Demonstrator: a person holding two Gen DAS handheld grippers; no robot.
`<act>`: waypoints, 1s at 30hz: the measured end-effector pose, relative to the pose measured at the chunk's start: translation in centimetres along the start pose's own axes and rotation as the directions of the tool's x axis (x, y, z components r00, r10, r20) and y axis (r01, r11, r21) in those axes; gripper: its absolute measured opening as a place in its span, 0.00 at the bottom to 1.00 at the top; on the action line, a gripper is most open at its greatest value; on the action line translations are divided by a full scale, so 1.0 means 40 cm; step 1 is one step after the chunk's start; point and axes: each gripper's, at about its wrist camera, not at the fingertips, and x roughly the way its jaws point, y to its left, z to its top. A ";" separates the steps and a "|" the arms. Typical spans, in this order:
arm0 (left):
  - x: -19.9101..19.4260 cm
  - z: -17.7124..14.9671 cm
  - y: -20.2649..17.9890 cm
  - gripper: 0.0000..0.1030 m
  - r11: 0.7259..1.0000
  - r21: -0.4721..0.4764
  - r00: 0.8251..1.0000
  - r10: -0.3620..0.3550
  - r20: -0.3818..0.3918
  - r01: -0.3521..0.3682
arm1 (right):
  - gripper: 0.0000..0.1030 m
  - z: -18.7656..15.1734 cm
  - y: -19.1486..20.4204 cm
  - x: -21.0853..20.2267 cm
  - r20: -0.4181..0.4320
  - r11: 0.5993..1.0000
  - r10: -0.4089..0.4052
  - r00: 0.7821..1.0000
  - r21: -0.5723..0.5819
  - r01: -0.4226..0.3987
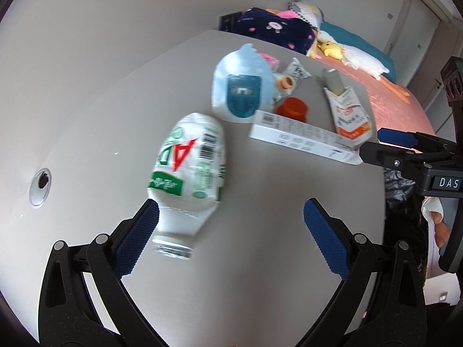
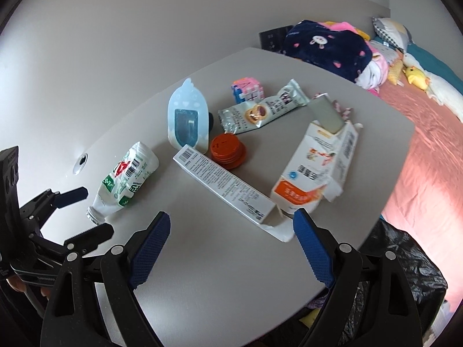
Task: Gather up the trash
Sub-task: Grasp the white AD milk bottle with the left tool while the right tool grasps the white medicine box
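A crushed white plastic bottle point(image 1: 188, 170) with a green and red label lies on the grey table point(image 1: 260, 217), neck toward my left gripper point(image 1: 231, 222). That gripper is open; its left pad touches the bottle's neck. The bottle also shows in the right wrist view point(image 2: 124, 179), with the left gripper point(image 2: 86, 211) open around its mouth. My right gripper point(image 2: 231, 231) is open and empty above the table, near the torn end of a long white carton point(image 2: 225, 185). An orange-and-white box point(image 2: 315, 167), a snack wrapper point(image 2: 260, 110) and a red lid point(image 2: 228, 150) lie beyond.
A pale blue chick-shaped device point(image 2: 188, 115) and a pink puzzle cube point(image 2: 249, 91) lie at the table's far side. A black trash bag point(image 2: 405, 274) hangs past the right table edge. A bed point(image 2: 428, 159) with blankets and plush toys lies behind. A cable hole point(image 1: 40, 186) sits left.
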 end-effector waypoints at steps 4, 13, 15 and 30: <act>0.018 0.000 0.029 0.94 1.000 -0.018 1.000 0.013 -0.010 -0.013 | 0.84 0.011 0.011 0.040 -0.019 1.000 -0.001 1.000 -0.018 0.001; 0.100 0.012 0.074 0.94 0.999 -0.020 0.998 0.035 -0.060 -0.036 | 0.84 0.048 0.031 0.133 -0.059 0.995 -0.020 0.998 -0.099 0.014; 0.113 0.012 0.079 0.94 0.999 -0.020 0.997 0.036 -0.070 -0.037 | 0.84 0.055 0.032 0.153 -0.071 0.994 -0.023 0.997 -0.112 0.015; 0.132 0.015 0.098 0.67 0.999 0.002 0.998 0.036 -0.056 -0.036 | 0.74 0.068 0.054 0.218 -0.100 0.984 -0.037 0.994 -0.174 0.019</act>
